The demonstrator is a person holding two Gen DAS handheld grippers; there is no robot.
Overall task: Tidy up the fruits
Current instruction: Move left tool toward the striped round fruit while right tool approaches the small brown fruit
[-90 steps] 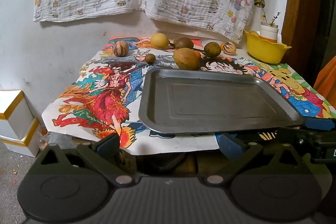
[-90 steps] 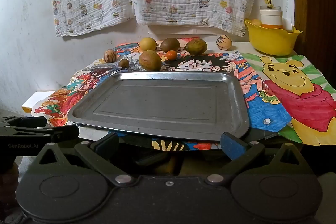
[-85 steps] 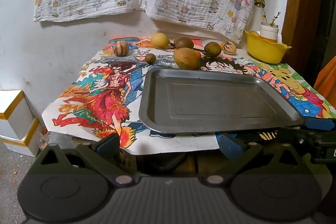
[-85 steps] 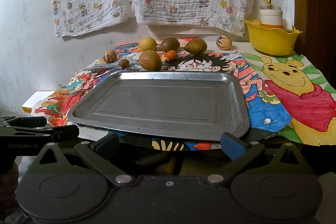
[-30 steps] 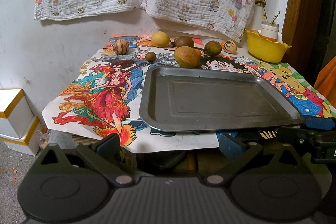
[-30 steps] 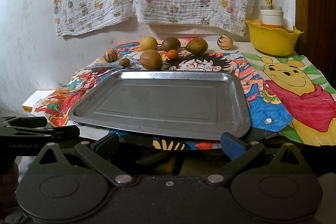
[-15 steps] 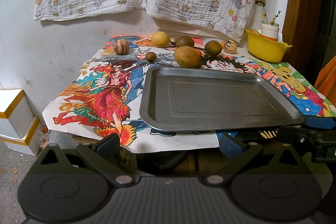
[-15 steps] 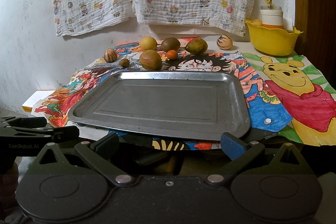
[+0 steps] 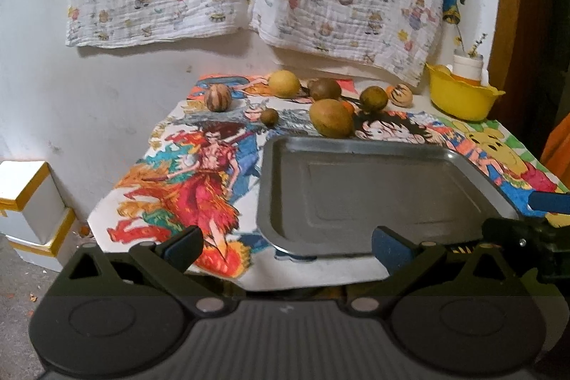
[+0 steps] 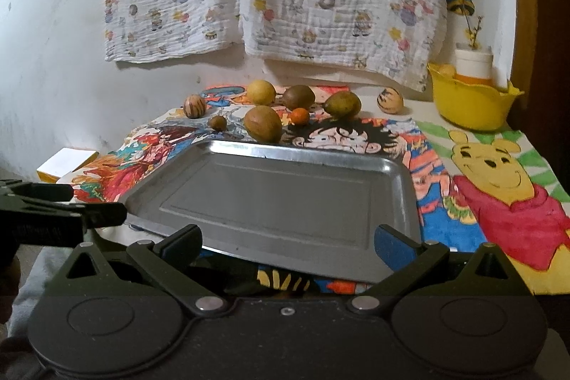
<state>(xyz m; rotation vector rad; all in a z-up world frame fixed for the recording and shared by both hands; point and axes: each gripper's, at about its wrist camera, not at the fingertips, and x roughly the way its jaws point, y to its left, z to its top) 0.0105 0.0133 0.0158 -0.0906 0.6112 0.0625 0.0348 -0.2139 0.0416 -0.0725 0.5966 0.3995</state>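
Both hand-held grippers sit at the desk's near edge, jaws spread wide and holding nothing: the left hand-held gripper (image 9: 286,243) before the tray's near left corner, the right hand-held gripper (image 10: 286,241) before its near edge. The steel tray (image 10: 281,194) lies bare on the cartoon cloth (image 10: 498,202) covering the desk. Beyond the tray's far edge, toward the desk's far edge, the fruits lie loose: a large brown fruit (image 10: 262,123) nearest the tray, a small orange one (image 10: 299,116), a yellow one (image 10: 261,92) and others. A yellow bowl (image 10: 472,104) stands at the far right corner.
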